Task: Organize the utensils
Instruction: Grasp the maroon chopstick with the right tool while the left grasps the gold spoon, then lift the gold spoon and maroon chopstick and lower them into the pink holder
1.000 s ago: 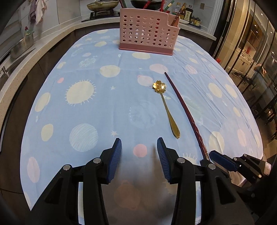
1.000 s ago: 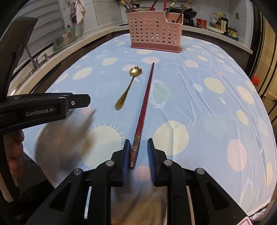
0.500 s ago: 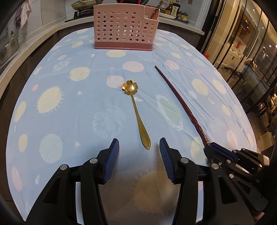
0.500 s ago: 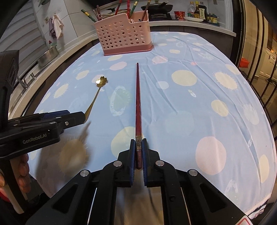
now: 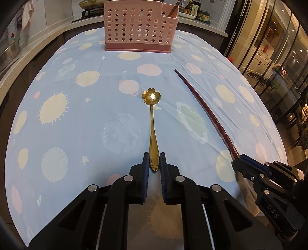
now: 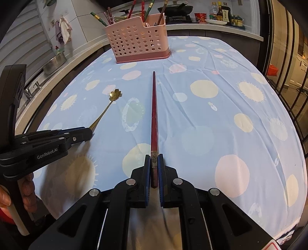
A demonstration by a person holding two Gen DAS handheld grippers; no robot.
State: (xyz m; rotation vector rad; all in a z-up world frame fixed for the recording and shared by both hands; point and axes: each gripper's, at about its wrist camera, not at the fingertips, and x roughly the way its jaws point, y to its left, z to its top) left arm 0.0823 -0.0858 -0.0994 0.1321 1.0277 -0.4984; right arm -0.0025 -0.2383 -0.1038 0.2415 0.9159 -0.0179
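Note:
A gold spoon (image 5: 153, 125) with a flower-shaped bowl lies flat on the blue spotted tablecloth (image 5: 77, 134), its handle pointing at me. My left gripper (image 5: 154, 155) is closing, with the tip of the spoon's handle between its blue pads and touching them. To the right lies a dark red chopstick (image 6: 154, 115). My right gripper (image 6: 154, 158) is shut on its thick, metal-banded end. The chopstick's thin tip points at the pink perforated utensil holder (image 6: 138, 40) at the far end of the table, which holds several chopsticks.
A person's hand (image 6: 28, 192) grips the left tool's handle at the lower left. Behind the table runs a kitchen counter with a pan (image 6: 175, 8) and bottles (image 6: 223, 13). A sink (image 6: 55, 61) is on the left, and glass doors (image 5: 279, 48) on the right.
The left gripper slid in over the spoon's handle end and closed from wide open to narrow around it. The right gripper closed on the chopstick's end and has stayed there.

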